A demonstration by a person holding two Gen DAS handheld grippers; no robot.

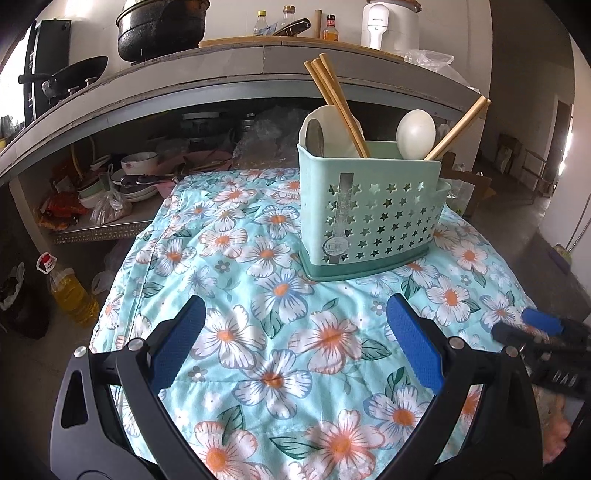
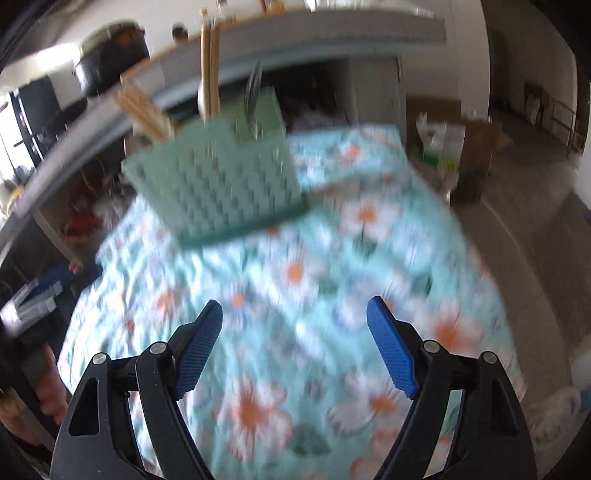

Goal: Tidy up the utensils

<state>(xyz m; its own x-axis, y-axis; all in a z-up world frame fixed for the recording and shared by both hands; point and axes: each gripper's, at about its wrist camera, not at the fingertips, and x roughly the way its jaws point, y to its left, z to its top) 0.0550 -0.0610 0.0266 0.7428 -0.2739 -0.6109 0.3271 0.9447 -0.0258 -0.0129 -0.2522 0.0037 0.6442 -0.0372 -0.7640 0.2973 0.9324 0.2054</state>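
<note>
The left wrist view is sharp: mint-green star-punched plastic utensil basket (image 1: 369,210) upper centre on the flowery turquoise cloth (image 1: 258,332), wooden chopsticks (image 1: 338,103) and white spoon (image 1: 416,133) inside. The right view's blurry. Left gripper (image 1: 295,350) and right gripper (image 2: 295,347) both spread, nothing between. Cluttered kitchen shelf (image 1: 110,218) behind.

The white appliance (image 1: 389,24) on the upper counter (image 1: 236,61) carries the brand "Panasonic" in small dark letters on its front. The green utensil basket (image 1: 369,206) bears a silver strip and a round sticker, both with print too small to read. The right wrist view is too blurred for any text.
</note>
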